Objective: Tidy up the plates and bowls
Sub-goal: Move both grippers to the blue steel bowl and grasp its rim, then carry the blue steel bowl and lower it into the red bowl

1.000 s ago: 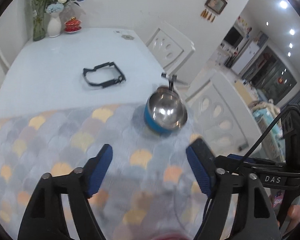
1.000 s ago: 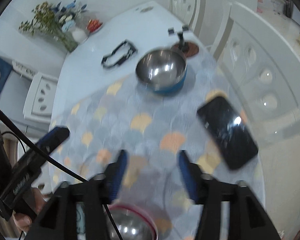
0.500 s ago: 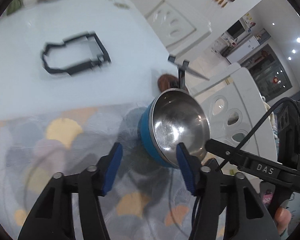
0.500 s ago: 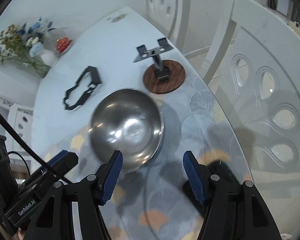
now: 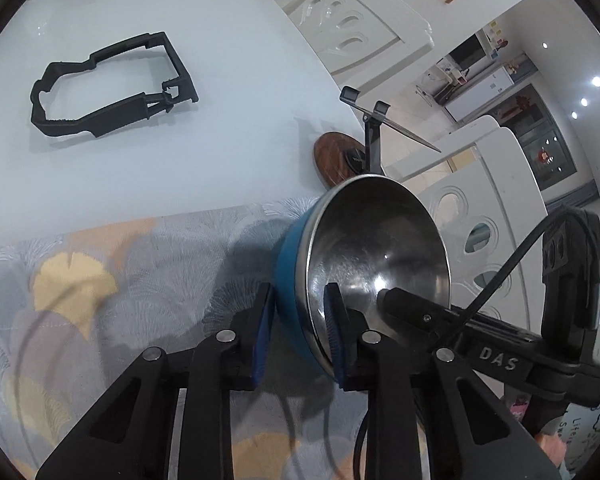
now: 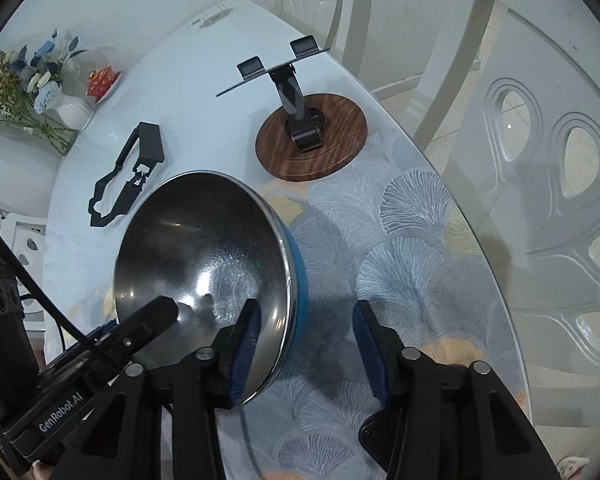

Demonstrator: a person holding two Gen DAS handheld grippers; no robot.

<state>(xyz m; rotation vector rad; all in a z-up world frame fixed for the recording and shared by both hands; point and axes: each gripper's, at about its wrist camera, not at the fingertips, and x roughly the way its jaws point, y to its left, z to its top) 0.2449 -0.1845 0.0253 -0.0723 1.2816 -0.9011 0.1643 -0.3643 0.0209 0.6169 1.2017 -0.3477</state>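
Both grippers taking the steel bowl by opposite rims

I had the left gripper [image 5: 298,330] closing its jaws narrow over the near rim of the bowl [image 5: 374,256] at lower centre, wall between the pads, to steady it. The right gripper [image 6: 306,350] was closing too, its jaws wider, straddling the opposite rim. The bowl, polished steel inside and blue outside, sat on the patterned mat [image 6: 412,240] covering the glossy table [image 5: 228,120].
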